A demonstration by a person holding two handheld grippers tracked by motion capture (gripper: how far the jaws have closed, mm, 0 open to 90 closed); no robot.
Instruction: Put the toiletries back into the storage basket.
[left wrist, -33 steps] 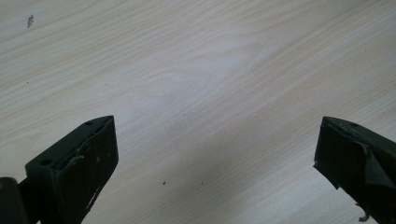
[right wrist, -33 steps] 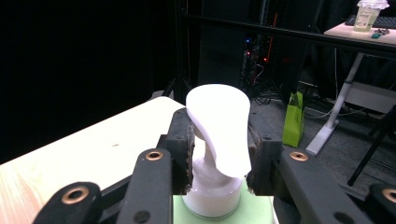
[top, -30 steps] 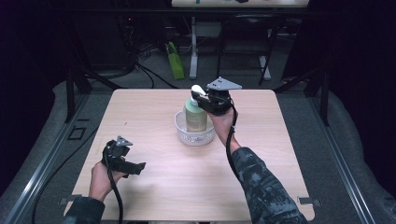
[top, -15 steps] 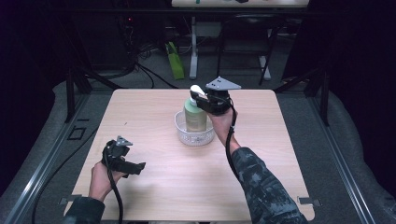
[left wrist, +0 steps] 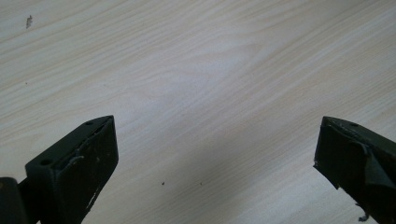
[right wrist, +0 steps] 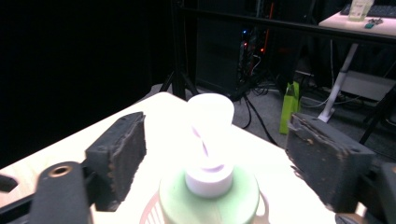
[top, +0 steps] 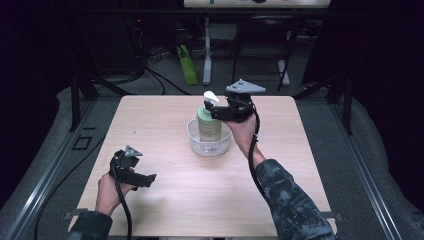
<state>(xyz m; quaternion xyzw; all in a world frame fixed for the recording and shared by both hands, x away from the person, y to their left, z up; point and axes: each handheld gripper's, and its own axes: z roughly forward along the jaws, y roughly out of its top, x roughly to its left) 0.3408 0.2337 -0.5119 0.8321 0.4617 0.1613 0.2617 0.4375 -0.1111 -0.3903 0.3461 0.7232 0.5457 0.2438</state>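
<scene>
A pale green pump bottle [top: 209, 126] with a white pump head [top: 211, 96] stands upright in a clear bowl [top: 193, 137] at the middle of the table. My right gripper [top: 215, 112] is level at the bottle's top, coming in from the right. Its jaws have just been opening, and the white pump neck [right wrist: 209, 175] stands between the pads [right wrist: 119, 154] with a gap on each side. My left gripper [top: 145, 179] rests low near the table's front left, open, with bare wood [left wrist: 205, 84] between its fingers [left wrist: 79, 163].
The light wooden table [top: 300, 150] has free room all around the bowl. Beyond its far edge are dark stands, cables, a green bag [top: 188, 65] on the floor and a white desk leg [top: 207, 50].
The right gripper's jaws look a little wider around the pump than before. The bottle, the bowl and the left gripper have kept their places.
</scene>
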